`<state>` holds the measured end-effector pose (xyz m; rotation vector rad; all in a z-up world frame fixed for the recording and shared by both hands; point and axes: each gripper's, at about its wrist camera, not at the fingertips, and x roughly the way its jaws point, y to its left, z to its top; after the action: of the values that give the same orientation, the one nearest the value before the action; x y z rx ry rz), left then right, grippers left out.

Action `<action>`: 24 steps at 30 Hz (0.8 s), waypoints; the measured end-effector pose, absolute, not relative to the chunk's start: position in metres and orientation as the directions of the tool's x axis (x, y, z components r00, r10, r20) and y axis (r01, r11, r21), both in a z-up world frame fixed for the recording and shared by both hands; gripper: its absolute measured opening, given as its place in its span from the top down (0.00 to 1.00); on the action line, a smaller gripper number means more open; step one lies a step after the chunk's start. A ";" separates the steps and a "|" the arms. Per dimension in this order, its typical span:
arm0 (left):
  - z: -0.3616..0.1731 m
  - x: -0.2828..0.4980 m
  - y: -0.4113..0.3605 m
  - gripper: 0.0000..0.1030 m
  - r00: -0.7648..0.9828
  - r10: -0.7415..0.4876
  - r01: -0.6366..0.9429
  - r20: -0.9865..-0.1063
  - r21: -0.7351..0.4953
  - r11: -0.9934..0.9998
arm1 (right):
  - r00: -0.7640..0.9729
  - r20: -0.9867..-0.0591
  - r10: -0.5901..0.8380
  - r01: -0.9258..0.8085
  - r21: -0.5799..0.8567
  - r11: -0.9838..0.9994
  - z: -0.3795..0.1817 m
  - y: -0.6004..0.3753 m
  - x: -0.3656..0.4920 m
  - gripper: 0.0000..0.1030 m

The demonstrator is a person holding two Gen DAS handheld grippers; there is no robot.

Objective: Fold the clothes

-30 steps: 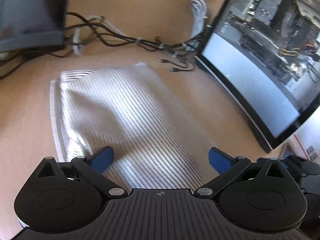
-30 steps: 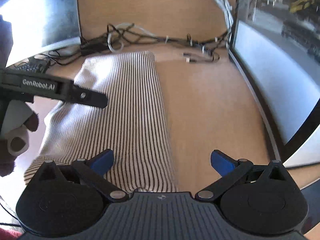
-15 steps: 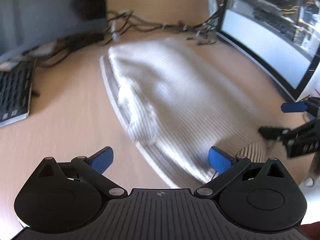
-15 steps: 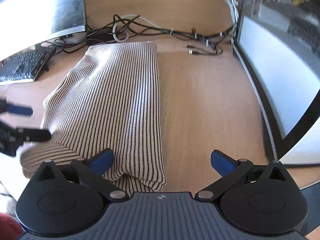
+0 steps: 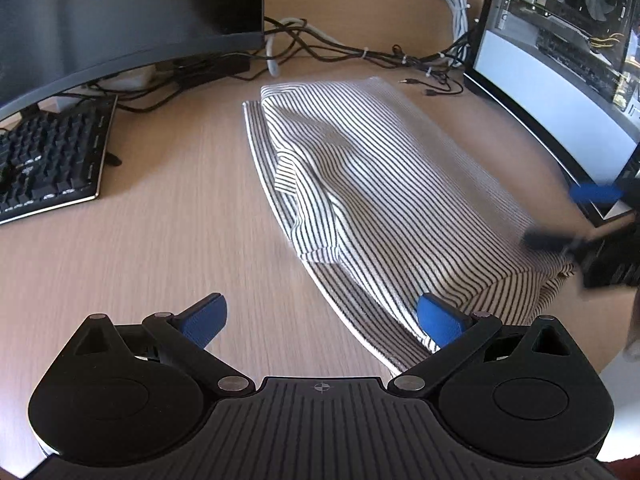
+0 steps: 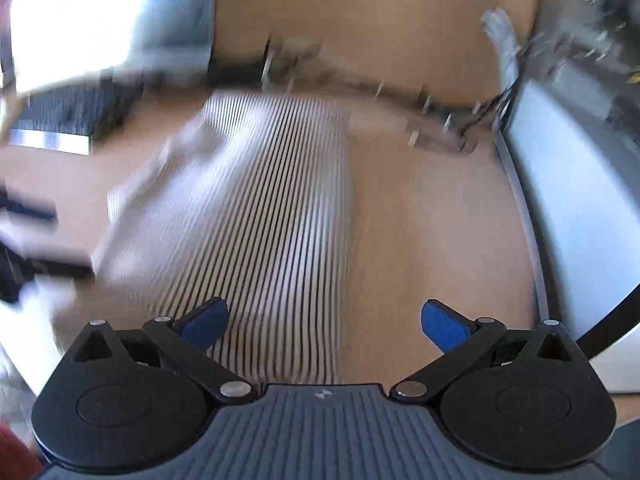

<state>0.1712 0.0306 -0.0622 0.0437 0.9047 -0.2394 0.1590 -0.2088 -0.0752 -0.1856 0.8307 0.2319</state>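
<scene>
Light wooden desk (image 5: 152,248) fills both views, and on it lies the striped garment (image 5: 372,200), folded into a long strip that runs away from the cameras. Nearest in the left wrist view, the left gripper (image 5: 322,318) has its two blue fingers spread wide and holds nothing; its right finger is over the near edge of the cloth, its left finger over bare wood. The right gripper (image 6: 324,318) is also wide open and empty, with its left finger above the garment (image 6: 260,216) and its right finger above the desk (image 6: 432,220); this view is much blurred. A folded sleeve lies on the left part of the cloth. In the left wrist view the right gripper (image 5: 576,216) also appears at the right edge of the garment, blurred. Further away, a black keyboard (image 5: 48,160) is at the left, a dark monitor (image 5: 120,12) stands behind it, loose cables (image 5: 344,50) run along the back, and a second screen (image 5: 560,64) stands at the right.
</scene>
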 end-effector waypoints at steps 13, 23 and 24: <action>-0.052 0.157 0.065 0.00 0.621 -0.141 0.129 -0.771 -0.077 0.989 | 0.667 -0.665 0.338 -0.605 -0.217 0.766 -0.033 -0.160 0.105 0.34; -0.039 0.136 0.088 0.00 0.622 -0.186 0.184 -0.761 -0.089 0.979 | 0.593 -0.721 0.359 -0.736 -0.304 0.605 -0.073 -0.126 0.090 0.32; -0.038 0.133 0.086 0.00 0.618 -0.202 0.205 -0.760 -0.092 0.974 | 0.590 -0.722 0.361 -0.729 -0.284 0.623 -0.072 -0.128 0.093 0.32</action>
<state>0.1327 0.0863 -0.0380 0.0042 0.8740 -0.2340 0.0931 -0.1285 -0.0722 -0.6124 0.6698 0.6825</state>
